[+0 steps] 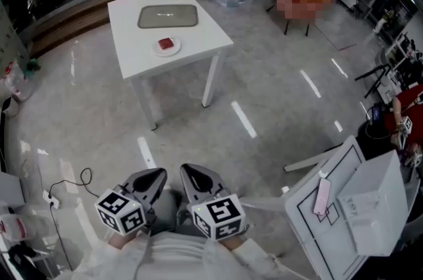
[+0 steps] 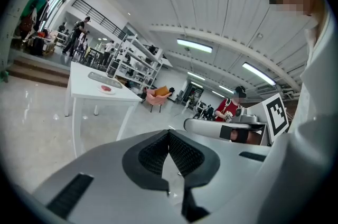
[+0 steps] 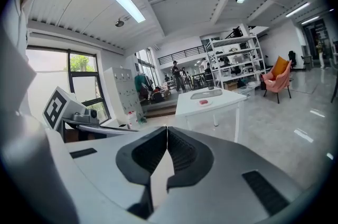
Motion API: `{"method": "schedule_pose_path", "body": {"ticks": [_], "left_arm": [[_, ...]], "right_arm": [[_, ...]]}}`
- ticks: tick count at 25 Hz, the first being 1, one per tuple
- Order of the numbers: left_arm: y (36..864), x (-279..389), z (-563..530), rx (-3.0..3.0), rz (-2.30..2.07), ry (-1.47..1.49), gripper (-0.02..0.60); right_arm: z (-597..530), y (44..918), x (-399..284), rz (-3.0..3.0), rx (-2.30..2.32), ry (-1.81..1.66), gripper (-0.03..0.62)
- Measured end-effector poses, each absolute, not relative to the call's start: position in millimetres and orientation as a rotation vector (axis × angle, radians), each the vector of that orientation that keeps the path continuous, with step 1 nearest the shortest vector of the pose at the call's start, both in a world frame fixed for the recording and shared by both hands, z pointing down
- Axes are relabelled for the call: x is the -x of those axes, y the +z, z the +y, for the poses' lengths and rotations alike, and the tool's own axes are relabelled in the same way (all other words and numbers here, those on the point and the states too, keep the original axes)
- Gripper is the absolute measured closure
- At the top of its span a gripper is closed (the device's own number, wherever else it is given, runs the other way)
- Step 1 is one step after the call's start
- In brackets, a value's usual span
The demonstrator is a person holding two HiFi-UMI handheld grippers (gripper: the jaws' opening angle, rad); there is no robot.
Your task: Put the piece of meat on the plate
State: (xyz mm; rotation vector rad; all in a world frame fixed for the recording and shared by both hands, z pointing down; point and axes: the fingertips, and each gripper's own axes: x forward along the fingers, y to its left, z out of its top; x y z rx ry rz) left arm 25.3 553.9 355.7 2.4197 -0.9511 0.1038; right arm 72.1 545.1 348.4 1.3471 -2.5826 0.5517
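Closest to the head camera, the left gripper (image 1: 157,174) and right gripper (image 1: 190,172) sit side by side low in the view, just in front of my body. I see each gripper's jaws pressed together with nothing between them. Well apart from both, across the shiny floor (image 1: 264,100), stands a white table (image 1: 132,47). The red piece of meat (image 1: 165,44) lies on a small white plate (image 1: 174,51) near the table's near edge. A grey tray (image 1: 168,16) lies beyond the plate.
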Motion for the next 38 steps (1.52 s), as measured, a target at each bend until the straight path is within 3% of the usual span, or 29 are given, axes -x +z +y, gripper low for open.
{"method": "schedule_pose_path", "body": {"ticks": [25,38], "left_arm": [[344,35,283,-2.506,-0.862,0.163,0.572],[363,37,221,-2.511,-0.789,0.233,0.572]], "right_arm": [[285,344,-31,-2.484,-1.513,0.542,0.579],[218,360,-21,-2.428,-1.522,0.600,0.579]]}}
